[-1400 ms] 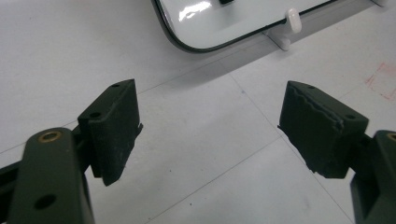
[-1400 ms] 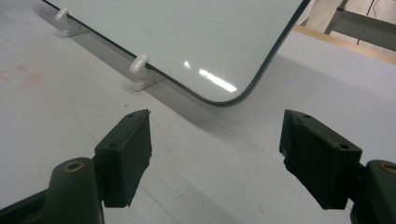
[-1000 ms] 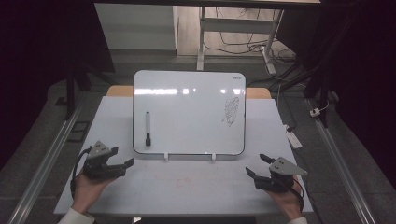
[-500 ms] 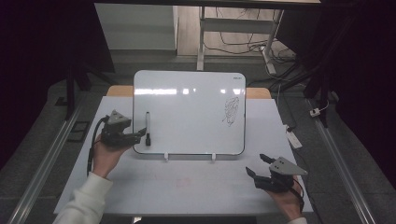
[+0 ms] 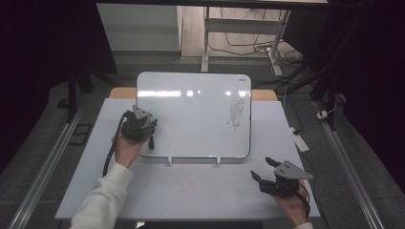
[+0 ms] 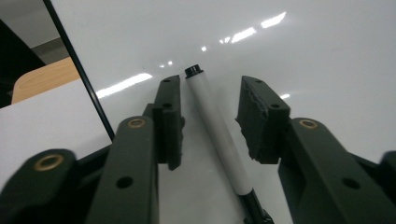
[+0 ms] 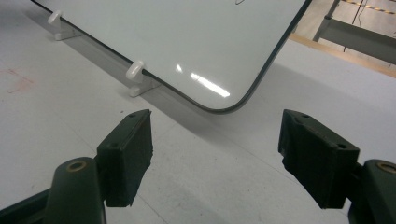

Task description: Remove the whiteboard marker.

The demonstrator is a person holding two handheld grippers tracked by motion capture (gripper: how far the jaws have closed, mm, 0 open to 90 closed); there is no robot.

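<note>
The whiteboard (image 5: 191, 114) has a glossy, smooth face that mirrors the ceiling lights, edged by a thin dark rim and propped on small white plastic clips (image 7: 134, 70). The marker (image 6: 217, 130) lying on it has a smooth white barrel, likely plastic, with a black end. The left tool (image 6: 210, 121) is matt black plastic with brass-coloured rivets; its pads (image 6: 254, 116) look rough and rubbery. The right tool (image 7: 217, 158) looks the same. The surface (image 5: 191, 191) is matt pale grey, faintly scuffed, with a wood-toned strip behind.
</note>
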